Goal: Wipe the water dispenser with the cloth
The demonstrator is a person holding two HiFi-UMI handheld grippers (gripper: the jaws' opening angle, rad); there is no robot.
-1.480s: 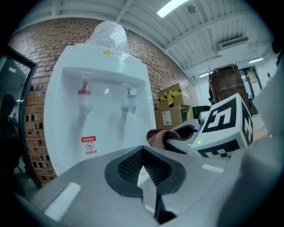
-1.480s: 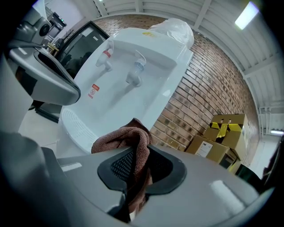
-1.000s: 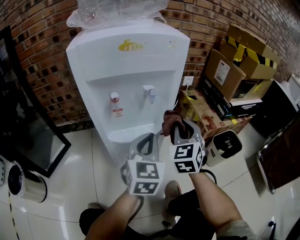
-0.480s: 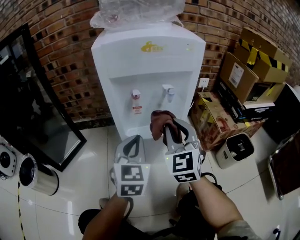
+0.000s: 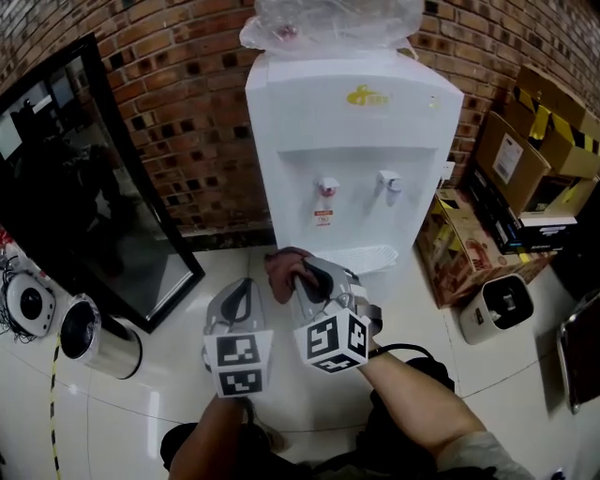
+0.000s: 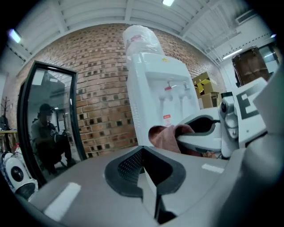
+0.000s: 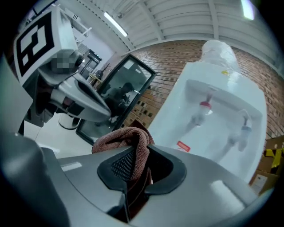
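The white water dispenser [image 5: 356, 159] stands against the brick wall with a red and a blue tap. My right gripper [image 5: 302, 277] is shut on a reddish-brown cloth [image 5: 284, 270], low by the dispenser's front left corner. In the right gripper view the cloth [image 7: 126, 137] bunches over the right gripper [image 7: 135, 173], with the dispenser [image 7: 213, 115] ahead to the right. My left gripper [image 5: 240, 292] hangs just left of it, shut and with nothing in it. The left gripper view shows the left gripper [image 6: 143, 170], the cloth [image 6: 162, 135] and the dispenser [image 6: 155, 93] beyond.
A plastic-wrapped bottle [image 5: 328, 19] sits on top of the dispenser. A black-framed glass panel [image 5: 103, 187] leans on the wall at left, with a steel bin [image 5: 98, 342] in front. Cardboard boxes [image 5: 525, 159] and a small white device [image 5: 497, 305] stand to the right.
Both grippers have swung left across the dispenser's front toward its left corner. The cloth stays in the right gripper. The glass panel and steel bin have come further into view.
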